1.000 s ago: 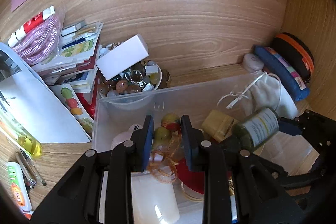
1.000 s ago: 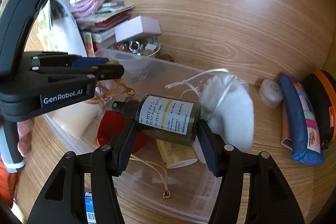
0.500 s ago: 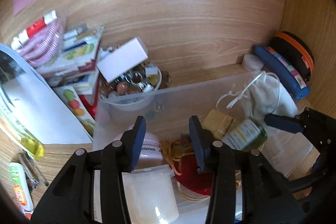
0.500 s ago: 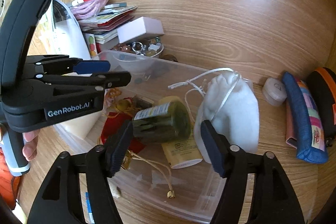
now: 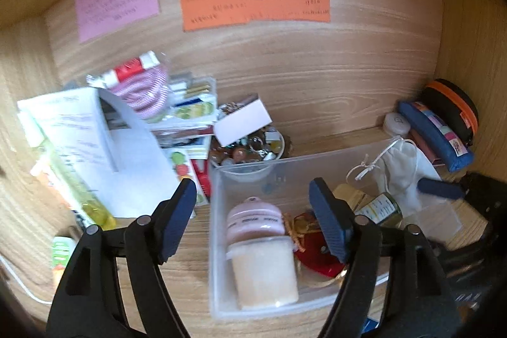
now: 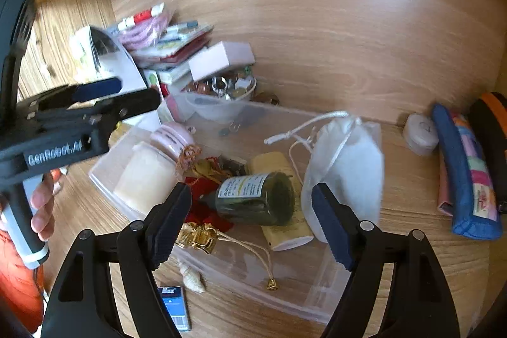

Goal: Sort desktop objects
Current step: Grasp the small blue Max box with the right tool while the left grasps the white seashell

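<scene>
A clear plastic bin point(image 5: 218, 290) point(image 6: 320, 300) on the wooden desk holds a dark green bottle point(image 6: 256, 200) point(image 5: 381, 208) lying on its side, a pink-lidded jar point(image 5: 259, 249) point(image 6: 152, 167), a beaded bracelet point(image 6: 190, 154), a red item point(image 5: 317, 252), a yellow tube point(image 6: 285, 230) and a white drawstring pouch point(image 6: 345, 167) point(image 5: 399, 170). My left gripper point(image 5: 253, 224) is open and empty above the bin's left side. My right gripper point(image 6: 252, 222) is open and empty just above the green bottle.
A bowl of trinkets point(image 5: 250, 148) with a white box point(image 5: 242, 122) on it stands behind the bin. Booklets and papers point(image 5: 104, 148) pile at the left. Pencil cases point(image 6: 462, 167) and a white round case point(image 6: 420, 133) lie right. A shell point(image 6: 191, 277) and blue card point(image 6: 174, 306) lie in front.
My right gripper opened and dropped the green bottle into the bin. My left gripper opened, released the bracelet into the bin, and lifted back. Both are wider open now.
</scene>
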Motion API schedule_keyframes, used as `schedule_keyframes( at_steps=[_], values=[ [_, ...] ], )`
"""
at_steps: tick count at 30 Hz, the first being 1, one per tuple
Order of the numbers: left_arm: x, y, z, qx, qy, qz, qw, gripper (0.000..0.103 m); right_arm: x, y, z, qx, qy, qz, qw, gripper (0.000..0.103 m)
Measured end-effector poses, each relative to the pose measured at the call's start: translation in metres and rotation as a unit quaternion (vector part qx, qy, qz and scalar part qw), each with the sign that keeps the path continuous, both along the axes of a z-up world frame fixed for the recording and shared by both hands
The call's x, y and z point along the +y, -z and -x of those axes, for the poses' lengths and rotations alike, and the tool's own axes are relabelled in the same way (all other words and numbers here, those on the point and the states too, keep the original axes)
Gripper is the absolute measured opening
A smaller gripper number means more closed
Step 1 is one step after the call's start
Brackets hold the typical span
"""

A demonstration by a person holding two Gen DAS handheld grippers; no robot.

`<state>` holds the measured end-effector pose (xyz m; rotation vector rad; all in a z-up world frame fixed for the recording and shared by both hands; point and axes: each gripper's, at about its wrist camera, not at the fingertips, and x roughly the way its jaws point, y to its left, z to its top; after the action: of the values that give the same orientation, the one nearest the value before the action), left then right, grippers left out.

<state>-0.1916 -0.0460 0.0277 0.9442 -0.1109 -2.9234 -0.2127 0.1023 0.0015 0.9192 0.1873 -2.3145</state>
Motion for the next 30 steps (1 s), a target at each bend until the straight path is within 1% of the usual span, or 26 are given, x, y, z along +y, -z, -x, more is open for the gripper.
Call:
schedule_keyframes(
  at_steps=[2,4,9,13,18,25,26,27,30],
  values=[
    [0.000,-0.004,-0.010,0.006,-0.001,0.002,1.0000,0.079,0.004,-0.010,-0.009,0.015,0.005,0.003,1.000,0.076],
    [0.001,-0.007,-0.022,0.016,-0.002,0.002,0.9999,0.088,0.007,-0.018,-0.019,0.029,0.007,0.005,1.000,0.076],
    [0.008,-0.005,-0.050,0.027,0.006,0.007,0.9996,0.091,0.020,-0.033,-0.050,0.059,0.015,0.009,0.998,0.076],
    [0.014,0.003,-0.069,0.028,0.010,0.011,0.9995,0.094,0.030,-0.033,-0.071,0.065,0.019,0.015,0.998,0.076],
    [0.017,0.020,-0.087,0.013,0.014,0.001,0.9998,0.094,0.030,-0.014,-0.092,0.054,0.010,0.001,0.998,0.076],
    [0.011,0.050,-0.097,-0.024,0.013,-0.023,0.9994,0.094,0.011,0.032,-0.110,0.020,-0.031,-0.043,0.998,0.074],
    [0.010,0.054,-0.098,-0.029,0.011,-0.025,0.9992,0.094,0.008,0.038,-0.111,0.017,-0.036,-0.050,0.998,0.073],
    [0.009,0.056,-0.099,-0.032,0.011,-0.027,0.9991,0.094,0.003,0.045,-0.112,0.010,-0.044,-0.056,0.997,0.068],
    [0.003,0.067,-0.099,-0.047,0.006,-0.035,0.9983,0.094,-0.004,0.058,-0.112,-0.003,-0.055,-0.071,0.996,0.059]
  ],
)
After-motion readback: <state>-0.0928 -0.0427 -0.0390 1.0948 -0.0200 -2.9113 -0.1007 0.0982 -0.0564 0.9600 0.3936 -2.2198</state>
